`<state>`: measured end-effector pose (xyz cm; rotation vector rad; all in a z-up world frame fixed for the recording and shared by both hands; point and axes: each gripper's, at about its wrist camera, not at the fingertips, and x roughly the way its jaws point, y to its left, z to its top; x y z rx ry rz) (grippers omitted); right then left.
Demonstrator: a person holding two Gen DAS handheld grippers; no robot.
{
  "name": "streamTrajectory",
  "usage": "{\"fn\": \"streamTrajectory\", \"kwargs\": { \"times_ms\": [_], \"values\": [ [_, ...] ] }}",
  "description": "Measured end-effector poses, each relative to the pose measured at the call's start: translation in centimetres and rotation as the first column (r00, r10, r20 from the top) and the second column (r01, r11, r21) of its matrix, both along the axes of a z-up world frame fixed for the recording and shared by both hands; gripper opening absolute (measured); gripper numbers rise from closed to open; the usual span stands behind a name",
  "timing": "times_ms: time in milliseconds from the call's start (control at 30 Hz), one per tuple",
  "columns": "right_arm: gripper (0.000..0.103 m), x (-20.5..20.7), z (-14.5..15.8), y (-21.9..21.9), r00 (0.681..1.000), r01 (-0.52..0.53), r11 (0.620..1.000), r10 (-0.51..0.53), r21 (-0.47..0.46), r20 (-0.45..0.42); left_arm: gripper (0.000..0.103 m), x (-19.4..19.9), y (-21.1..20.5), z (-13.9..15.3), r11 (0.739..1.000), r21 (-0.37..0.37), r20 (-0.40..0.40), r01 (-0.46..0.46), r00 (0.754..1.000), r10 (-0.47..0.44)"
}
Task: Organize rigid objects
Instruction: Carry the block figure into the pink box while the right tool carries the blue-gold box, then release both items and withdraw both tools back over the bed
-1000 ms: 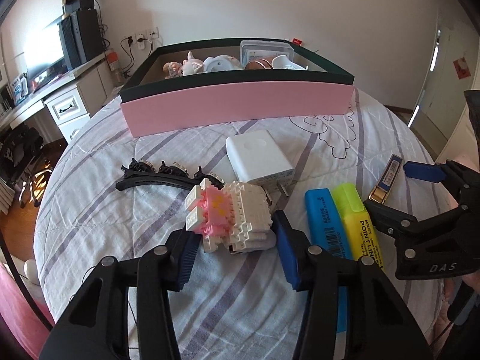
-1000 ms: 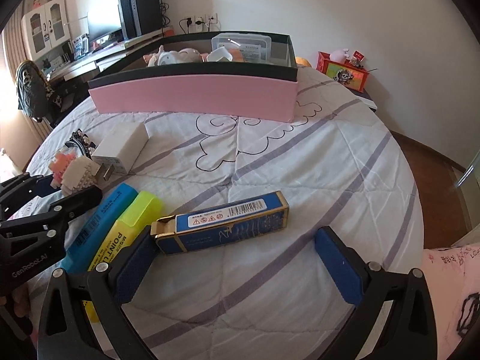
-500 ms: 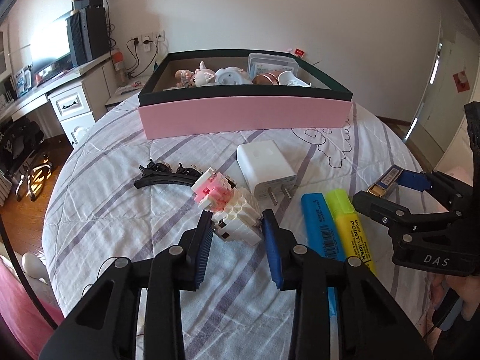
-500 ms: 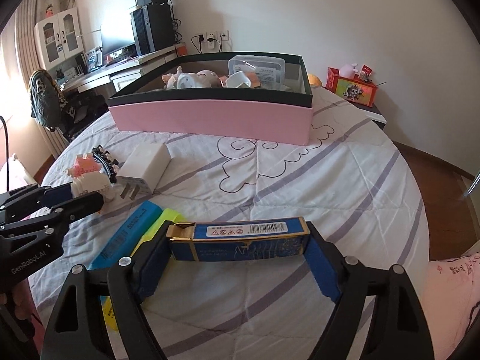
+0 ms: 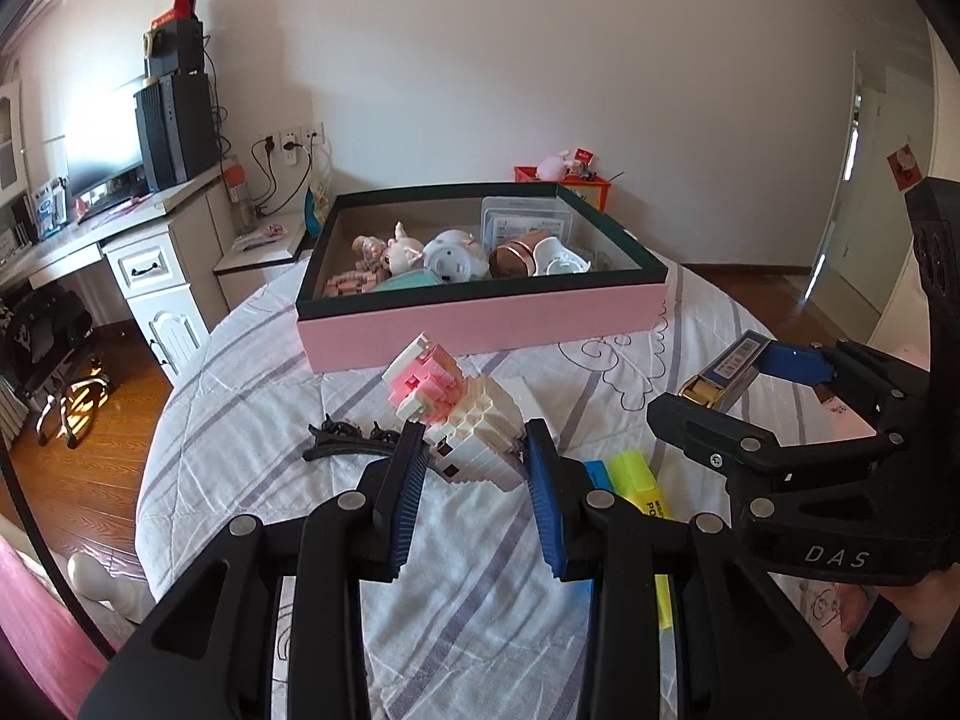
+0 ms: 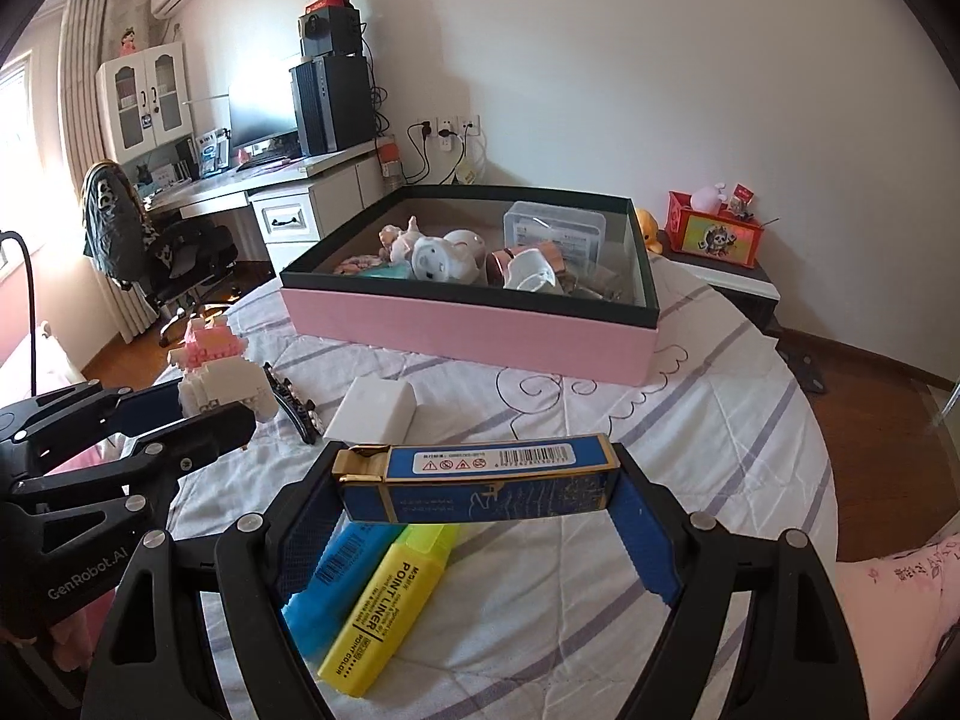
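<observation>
Your left tongs (image 5: pixel 474 468) are squeezed narrow on the white and pink block toy (image 5: pixel 462 414), which is lifted off the bed (image 5: pixel 480 612). Your right tongs (image 6: pixel 474 498) are set wide and grip the long blue lighter box (image 6: pixel 480 477) by its two ends, also up in the air.

In the right view, right under that blue box, at about 7 o'clock, the blue highlighter (image 6: pixel 336 576) and the yellow highlighter (image 6: pixel 390 588) lie side by side on the bed, touching. A bit farther, at about 11 o'clock from the blue box, sits the white charger block (image 6: pixel 375 408). Just left of it lies the black hair clip (image 6: pixel 291 402).

Farther back, at 12 o'clock, the big pink box (image 6: pixel 474 330) with the dark rim sits on the bed. Inside it are little toy figures (image 6: pixel 438 255) and a clear plastic case (image 6: pixel 555 234). Behind the bed, at about 10 o'clock, stands a desk (image 6: pixel 270 186) with a black computer tower (image 6: pixel 330 102).
</observation>
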<state>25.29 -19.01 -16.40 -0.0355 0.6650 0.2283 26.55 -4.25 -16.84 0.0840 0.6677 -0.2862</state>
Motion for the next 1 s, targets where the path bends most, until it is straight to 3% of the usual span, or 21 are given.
{"fn": "streamTrajectory", "kwargs": {
  "times_ms": [233, 500, 700, 867, 1000],
  "values": [
    [0.084, 3.4, 2.7, 0.3, 0.999, -0.011, 1.000, 0.012, -0.024, 0.053, 0.033, 3.6, -0.5, 2.4, 1.000, 0.011, 0.044, 0.022, 0.999, -0.022],
    [0.084, 12.1, 4.8, -0.3, 0.999, 0.003, 1.000, -0.001, -0.030, 0.048, 0.033, 13.8, -1.5, 4.0, 0.998, 0.039, 0.008, 0.039, 0.999, -0.039],
    [0.084, 19.5, 3.3, -0.5, 0.999, 0.023, 1.000, -0.023, -0.014, -0.044, 0.033, 21.5, -1.9, 2.3, 0.998, 0.057, -0.087, 0.025, 0.996, -0.020],
    [0.084, 23.8, 0.5, -0.9, 0.988, 0.040, 0.999, -0.038, 0.015, -0.149, 0.033, 25.6, -2.3, -0.2, 0.997, 0.079, -0.162, 0.010, 0.987, 0.003],
    [0.084, 25.7, 0.1, -0.9, 0.987, 0.076, 0.996, -0.082, -0.046, -0.142, 0.033, 27.6, -3.1, -1.3, 0.994, 0.110, -0.184, 0.008, 0.983, 0.012]
  ]
}}
